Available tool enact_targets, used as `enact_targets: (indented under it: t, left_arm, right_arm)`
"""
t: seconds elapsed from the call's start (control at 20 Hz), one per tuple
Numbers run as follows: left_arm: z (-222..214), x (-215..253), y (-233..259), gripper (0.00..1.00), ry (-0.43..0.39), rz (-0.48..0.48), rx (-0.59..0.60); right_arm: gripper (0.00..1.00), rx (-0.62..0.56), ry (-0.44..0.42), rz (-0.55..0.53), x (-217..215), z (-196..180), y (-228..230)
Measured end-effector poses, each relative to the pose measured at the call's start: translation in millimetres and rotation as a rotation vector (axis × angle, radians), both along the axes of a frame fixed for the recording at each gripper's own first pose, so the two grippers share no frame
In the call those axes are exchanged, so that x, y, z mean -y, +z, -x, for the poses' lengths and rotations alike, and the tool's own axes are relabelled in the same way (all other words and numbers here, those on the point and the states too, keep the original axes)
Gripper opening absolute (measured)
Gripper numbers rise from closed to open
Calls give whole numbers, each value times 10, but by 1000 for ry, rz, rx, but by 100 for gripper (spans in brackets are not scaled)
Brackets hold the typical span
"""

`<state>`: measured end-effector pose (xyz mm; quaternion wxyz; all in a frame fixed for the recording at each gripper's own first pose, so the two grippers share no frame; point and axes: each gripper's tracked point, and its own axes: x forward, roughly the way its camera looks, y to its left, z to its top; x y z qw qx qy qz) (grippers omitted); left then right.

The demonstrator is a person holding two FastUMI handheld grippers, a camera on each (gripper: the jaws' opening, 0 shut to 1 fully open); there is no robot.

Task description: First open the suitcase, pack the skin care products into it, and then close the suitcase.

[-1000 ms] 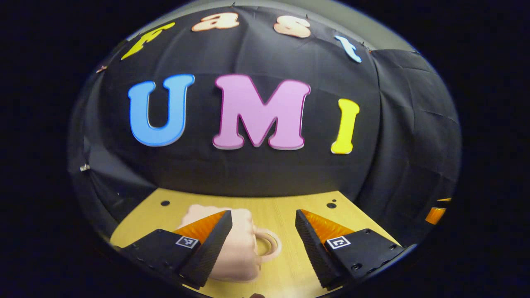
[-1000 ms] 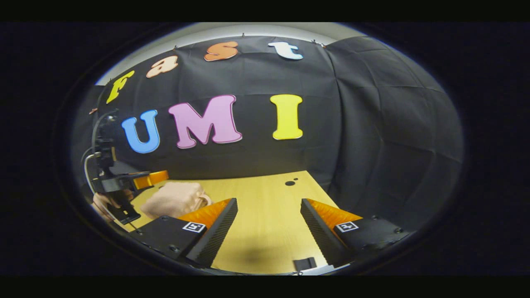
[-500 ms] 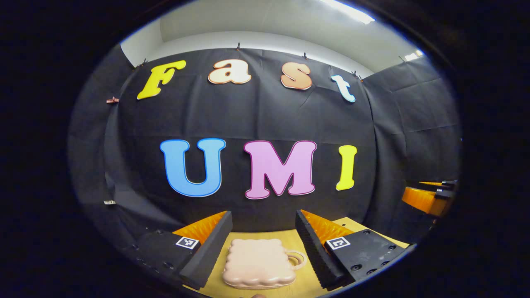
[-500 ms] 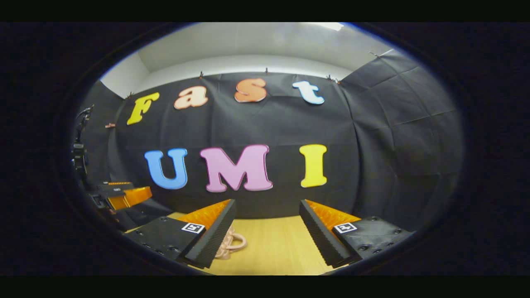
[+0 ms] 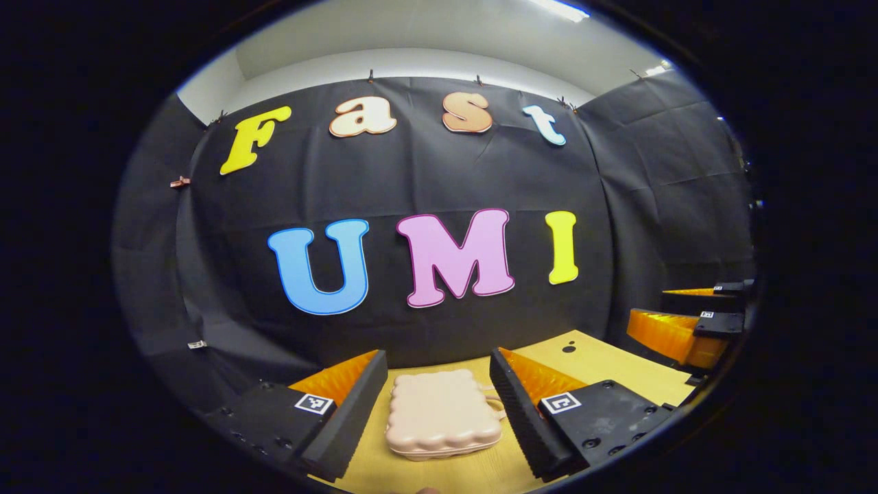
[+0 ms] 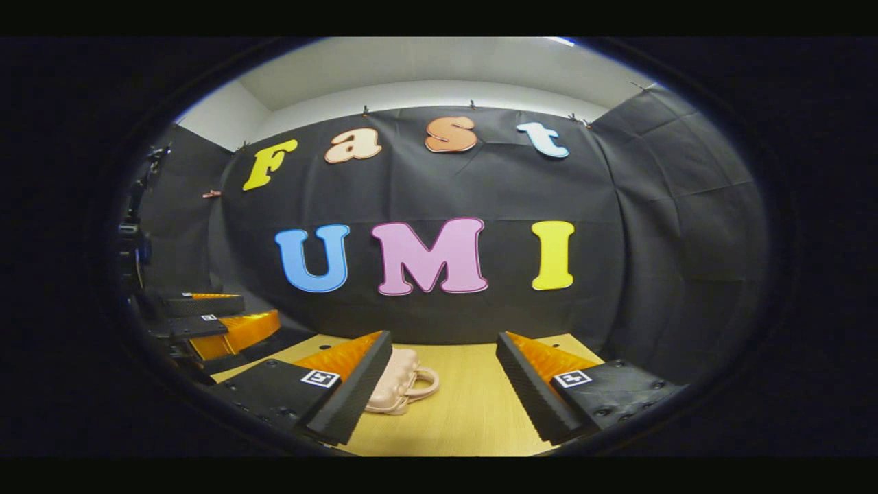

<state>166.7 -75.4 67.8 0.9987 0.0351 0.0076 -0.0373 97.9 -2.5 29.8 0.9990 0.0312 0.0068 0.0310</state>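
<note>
A small pale pink suitcase (image 5: 442,414) with a scalloped edge lies flat and closed on the wooden table (image 5: 603,360), its ring handle pointing right. In the left gripper view my left gripper (image 5: 437,405) stands open, one finger on each side of the case, not touching it. The right gripper view shows the same suitcase (image 6: 398,387) partly hidden behind the left finger of my right gripper (image 6: 442,384), which is open and holds nothing. The right gripper (image 5: 682,322) also appears at the far right of the left gripper view, the left gripper (image 6: 212,322) at the far left of the right gripper view.
The table's far edge meets the black cloth wall just behind the suitcase. A dark hole (image 5: 568,348) marks the tabletop at the right. Bare table (image 6: 466,405) lies between the right gripper's fingers.
Both views have tilted up and pulled back from the table, then settled slightly lower. The suitcase now sits centred between the left gripper's fingers; the two grippers have come level with each other.
</note>
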Motion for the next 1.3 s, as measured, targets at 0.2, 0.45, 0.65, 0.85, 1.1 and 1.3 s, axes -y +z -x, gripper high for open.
enact_targets:
  t: [0.2, 0.45, 0.65, 0.85, 1.1, 1.3]
  left_arm:
    - [-56, 47, 63, 94, -19, 22, 26]
    - [-155, -126, -69, 94, 14, 63, -6]
    - [-254, -294, -278, 94, 36, 117, -52]
    - [-338, -424, -393, 94, 57, 83, -72]
    - [-405, -280, -418, 94, 23, 102, -79]
    - [-429, -110, -358, 94, -11, 97, -58]
  right_arm:
    - [97, -50, 6, 3, -90, -50, -112]
    - [97, -58, 23, 31, -165, -105, -127]
    - [97, -61, 19, 46, -191, -183, -163]
    - [97, -66, 11, 58, -190, -253, -193]
    - [97, -87, -2, 57, -166, -268, -293]
    - [97, -93, -2, 79, -169, -225, -300]
